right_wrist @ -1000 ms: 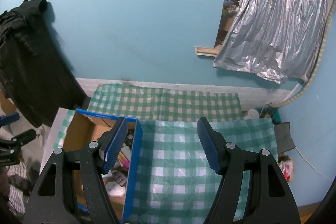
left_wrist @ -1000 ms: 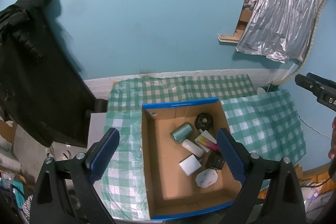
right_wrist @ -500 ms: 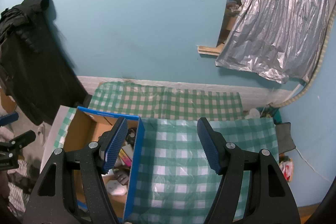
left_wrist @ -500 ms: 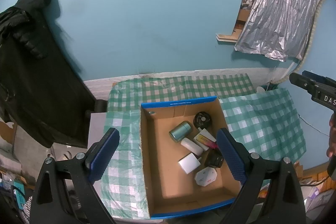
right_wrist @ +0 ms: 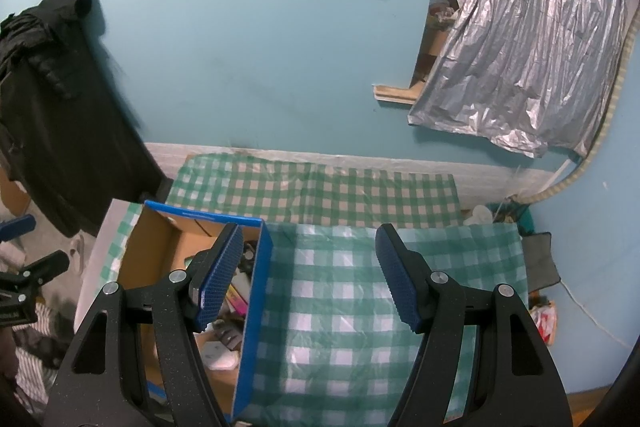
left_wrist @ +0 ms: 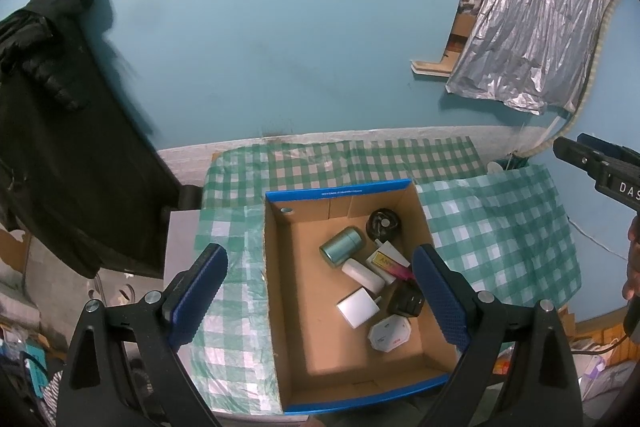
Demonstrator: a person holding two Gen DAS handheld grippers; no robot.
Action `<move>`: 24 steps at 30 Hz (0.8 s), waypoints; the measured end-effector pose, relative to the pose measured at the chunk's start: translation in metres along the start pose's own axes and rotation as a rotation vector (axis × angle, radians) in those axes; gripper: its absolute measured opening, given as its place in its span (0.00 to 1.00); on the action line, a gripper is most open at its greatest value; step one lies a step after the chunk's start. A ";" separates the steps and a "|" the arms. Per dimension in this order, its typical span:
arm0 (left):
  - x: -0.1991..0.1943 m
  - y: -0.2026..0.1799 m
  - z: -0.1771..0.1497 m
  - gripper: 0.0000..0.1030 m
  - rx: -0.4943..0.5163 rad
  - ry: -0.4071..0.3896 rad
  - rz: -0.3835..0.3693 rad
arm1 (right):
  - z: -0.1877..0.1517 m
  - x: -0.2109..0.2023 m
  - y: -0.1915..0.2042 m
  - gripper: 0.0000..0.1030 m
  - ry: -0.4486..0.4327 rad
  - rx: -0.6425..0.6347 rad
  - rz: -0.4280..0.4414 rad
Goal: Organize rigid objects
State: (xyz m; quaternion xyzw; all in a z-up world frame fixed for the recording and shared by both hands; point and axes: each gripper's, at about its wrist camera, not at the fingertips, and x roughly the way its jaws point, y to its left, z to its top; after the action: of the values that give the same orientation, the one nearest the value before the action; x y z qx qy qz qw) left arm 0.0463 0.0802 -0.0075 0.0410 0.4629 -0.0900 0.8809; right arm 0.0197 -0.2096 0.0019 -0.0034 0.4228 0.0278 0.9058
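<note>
box (left_wrist: pixel 276 267) contents unmoved; left gripper (left_wrist: pixel 320 291), right gripper (right_wrist: pixel 308 275) fingers unchanged, spread, empty.

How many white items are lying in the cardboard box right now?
3. A white cylinder mid-box beside the teal canister, a white square block nearer the camera, and a white octagonal piece nearest. The left gripper's finger could hide more.

Teal wall (left_wrist: pixel 280 27), crinkled silver sheet (right_wrist: pixel 520 67) over window, black coat (left_wrist: pixel 52 131) hanging left
</note>
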 end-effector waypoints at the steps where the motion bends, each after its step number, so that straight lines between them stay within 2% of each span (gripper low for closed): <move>1: 0.000 0.000 0.000 0.92 0.000 -0.002 0.004 | 0.000 0.000 0.001 0.66 0.001 0.000 0.002; 5: 0.000 -0.002 0.000 0.96 0.007 -0.004 0.011 | 0.000 0.000 0.001 0.66 0.000 0.000 0.000; 24: 0.000 -0.003 0.002 0.97 0.006 -0.005 0.020 | 0.000 0.000 0.000 0.66 -0.001 -0.002 0.002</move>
State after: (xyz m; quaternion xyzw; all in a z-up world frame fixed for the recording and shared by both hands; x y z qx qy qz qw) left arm 0.0475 0.0773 -0.0058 0.0479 0.4601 -0.0827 0.8827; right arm 0.0200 -0.2098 0.0017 -0.0037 0.4225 0.0291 0.9059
